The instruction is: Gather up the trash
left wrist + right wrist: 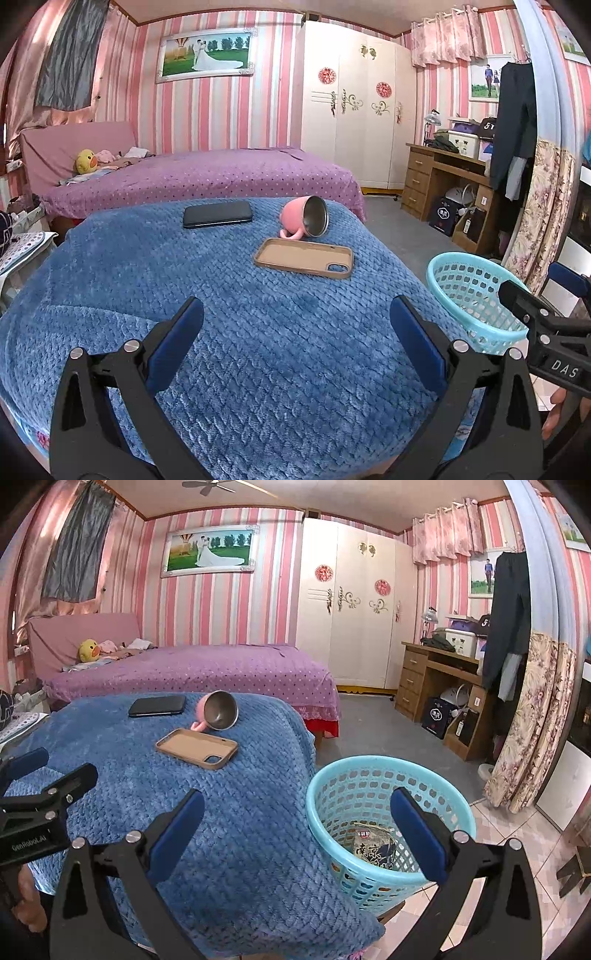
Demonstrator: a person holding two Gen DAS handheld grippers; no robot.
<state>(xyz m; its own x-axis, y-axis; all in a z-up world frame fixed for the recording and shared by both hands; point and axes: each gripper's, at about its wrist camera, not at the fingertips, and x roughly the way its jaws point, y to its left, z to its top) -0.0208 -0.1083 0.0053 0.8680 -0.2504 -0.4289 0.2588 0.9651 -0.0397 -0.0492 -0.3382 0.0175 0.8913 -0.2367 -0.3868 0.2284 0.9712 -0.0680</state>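
Observation:
A light blue plastic basket [369,775] stands on the floor at the right edge of the blue-blanketed table [229,812]; a printed wrapper [373,845] lies inside it. My right gripper [297,823] is open and empty, its fingers straddling the basket's near left rim. My left gripper [295,332] is open and empty above the blue blanket [258,350]. The basket [469,291] shows at the right of the left wrist view, partly behind the right gripper's body. On the blanket lie a tan phone case [303,257], a tipped pink mug [304,218] and a black phone [217,214].
A purple bed [192,672] stands behind the table, a white wardrobe [351,602] and wooden desk [436,679] at the back right. Floral curtains [528,720] hang at the right. Grey floor and pale tiles lie around the basket.

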